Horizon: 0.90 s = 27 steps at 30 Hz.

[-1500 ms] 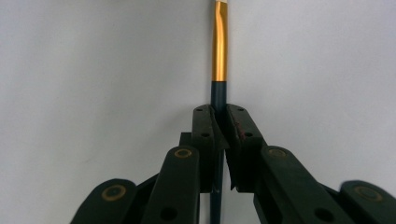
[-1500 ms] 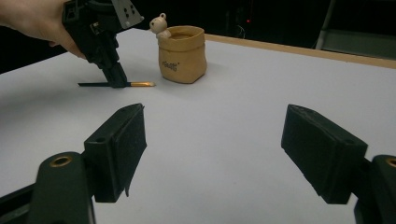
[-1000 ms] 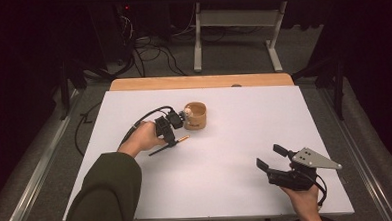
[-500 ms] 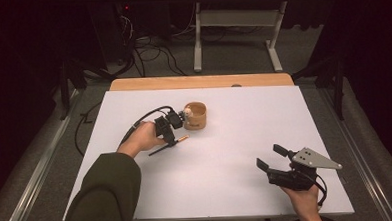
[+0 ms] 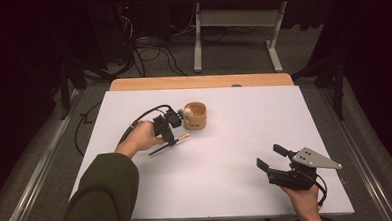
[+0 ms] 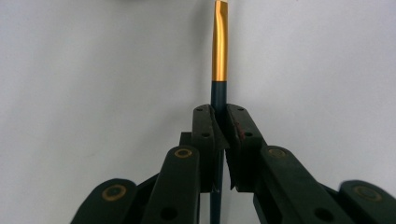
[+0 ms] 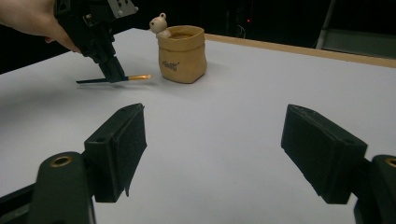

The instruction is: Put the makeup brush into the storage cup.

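Clamped together on a thin dark pen (image 6: 219,60) with a gold end, the left gripper's (image 5: 167,128) jaws are pinching the shaft near its middle, so the gold tip is sticking out past the pads and the dark tail is trailing back below them. Across the white table (image 5: 226,154), the right gripper (image 5: 277,157) is idling near the front right corner with its jaws standing wide apart and nothing between them.

From the right gripper view, the pen (image 7: 114,78) is hanging nearly level just above the surface, its gold tip pointing toward the tan sack-shaped holder (image 7: 182,53) with a small bear figure (image 7: 160,24) at its rim. That holder (image 5: 195,115) is sitting toward the middle of the table, nearer the back edge, just beside the left gripper.

Dropping the pen in looks like the step in hand. Doing it well probably means lifting higher than the rim, tipping the wrist so the pen is standing upright, and centring over the opening clear of the bear before letting go.
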Tool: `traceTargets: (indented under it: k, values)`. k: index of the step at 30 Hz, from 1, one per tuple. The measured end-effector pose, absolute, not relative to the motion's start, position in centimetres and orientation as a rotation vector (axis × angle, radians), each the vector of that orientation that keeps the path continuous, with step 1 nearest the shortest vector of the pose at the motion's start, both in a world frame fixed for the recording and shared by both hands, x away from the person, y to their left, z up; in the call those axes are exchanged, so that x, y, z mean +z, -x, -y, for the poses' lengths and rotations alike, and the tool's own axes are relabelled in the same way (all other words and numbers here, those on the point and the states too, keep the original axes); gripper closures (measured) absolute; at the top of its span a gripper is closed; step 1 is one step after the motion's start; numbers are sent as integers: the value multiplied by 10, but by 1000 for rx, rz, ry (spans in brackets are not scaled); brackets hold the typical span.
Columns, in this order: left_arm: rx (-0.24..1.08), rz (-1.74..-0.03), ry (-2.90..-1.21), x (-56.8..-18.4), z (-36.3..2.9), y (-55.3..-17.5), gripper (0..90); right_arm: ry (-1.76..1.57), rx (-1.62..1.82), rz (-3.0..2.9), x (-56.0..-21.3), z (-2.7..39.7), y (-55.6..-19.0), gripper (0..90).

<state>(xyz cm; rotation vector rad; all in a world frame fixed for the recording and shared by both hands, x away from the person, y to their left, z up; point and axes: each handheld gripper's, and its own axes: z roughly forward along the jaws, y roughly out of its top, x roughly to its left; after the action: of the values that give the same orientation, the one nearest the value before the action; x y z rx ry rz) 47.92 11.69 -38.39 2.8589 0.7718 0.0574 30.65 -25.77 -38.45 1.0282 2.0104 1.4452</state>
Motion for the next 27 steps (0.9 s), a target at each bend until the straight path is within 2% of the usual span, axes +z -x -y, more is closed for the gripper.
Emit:
traceTargets:
  k: [27]
  values:
    - [53,-719,-2727,-359,-127,-464,826,-1030,1440,-2013,-385,257,-307,238]
